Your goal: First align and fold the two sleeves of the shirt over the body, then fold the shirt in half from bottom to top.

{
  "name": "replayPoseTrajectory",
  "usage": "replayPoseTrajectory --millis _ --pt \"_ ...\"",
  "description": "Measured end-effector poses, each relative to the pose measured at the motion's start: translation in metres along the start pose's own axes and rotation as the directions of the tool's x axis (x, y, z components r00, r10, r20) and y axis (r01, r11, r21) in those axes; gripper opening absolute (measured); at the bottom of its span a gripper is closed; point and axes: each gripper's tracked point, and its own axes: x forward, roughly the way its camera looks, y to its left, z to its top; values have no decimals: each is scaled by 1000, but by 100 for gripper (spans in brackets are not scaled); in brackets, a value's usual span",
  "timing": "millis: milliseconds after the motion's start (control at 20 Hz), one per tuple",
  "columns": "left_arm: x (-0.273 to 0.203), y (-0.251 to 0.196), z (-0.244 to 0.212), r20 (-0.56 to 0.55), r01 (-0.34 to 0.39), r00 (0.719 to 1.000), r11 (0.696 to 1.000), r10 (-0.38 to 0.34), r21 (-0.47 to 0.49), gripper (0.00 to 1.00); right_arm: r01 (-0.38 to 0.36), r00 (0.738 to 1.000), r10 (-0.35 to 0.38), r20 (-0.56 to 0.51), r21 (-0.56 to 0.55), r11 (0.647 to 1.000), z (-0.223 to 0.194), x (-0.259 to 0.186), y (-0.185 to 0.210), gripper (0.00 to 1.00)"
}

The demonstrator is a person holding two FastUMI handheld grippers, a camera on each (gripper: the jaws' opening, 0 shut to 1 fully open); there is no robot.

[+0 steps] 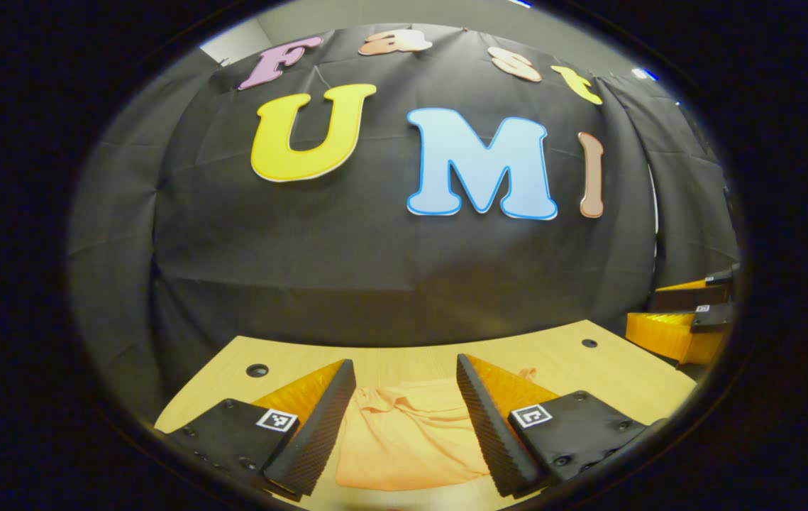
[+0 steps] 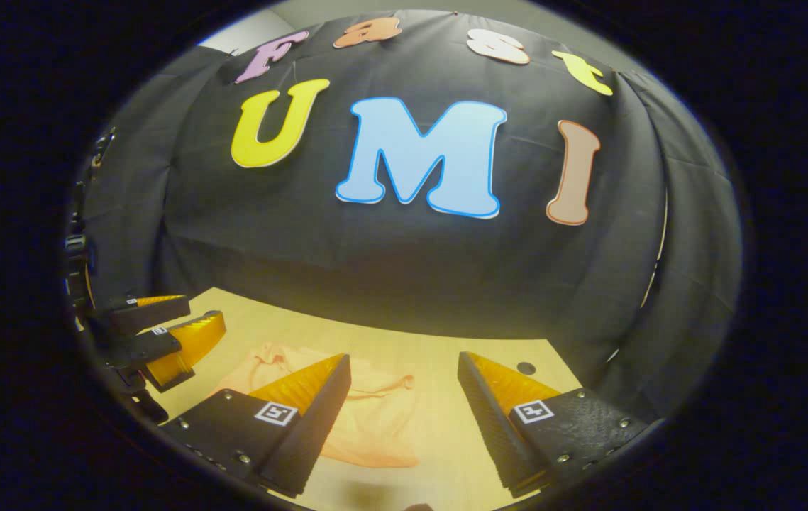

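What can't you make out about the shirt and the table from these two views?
- Shirt, left gripper view: its side parts lie behind the left gripper fingers, so the sleeves' layout cannot be told.
- Shirt, right gripper view: its near-left part is hidden by a right gripper finger.
- Table: near edge cut off by both views' lower rims.

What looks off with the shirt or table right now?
The shirt is not spread flat: it lies bunched and wrinkled on the wooden table, and no sleeve shows laid out. Nothing looks spilled or damaged. The left gripper and right gripper both hover above it with jaws open, holding nothing.
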Motion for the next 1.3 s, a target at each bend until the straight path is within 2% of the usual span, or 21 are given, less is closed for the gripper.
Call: replayPoseTrajectory --millis 300,600,800,1000,1300 --pt "-58 -17 7 43 -14 999 999 12 47 94 -21 994 20 104 10 1000 15 -59 -8 94" --pt "-114 -41 19 85 -32 996 999 31 11 94 -36 985 35 172 6 999 20 -114 -22 95" --pt "-142 -56 23 113 -46 992 999 47 -8 94 -34 980 36 194 -16 999 16 -139 -32 95" --pt "-162 -69 27 125 -45 991 999 42 19 94 -14 980 16 197 -11 1000 9 -158 -44 94" --pt "-177 -69 33 140 -32 990 999 26 37 94 33 983 -36 182 19 999 2 -167 -50 95"
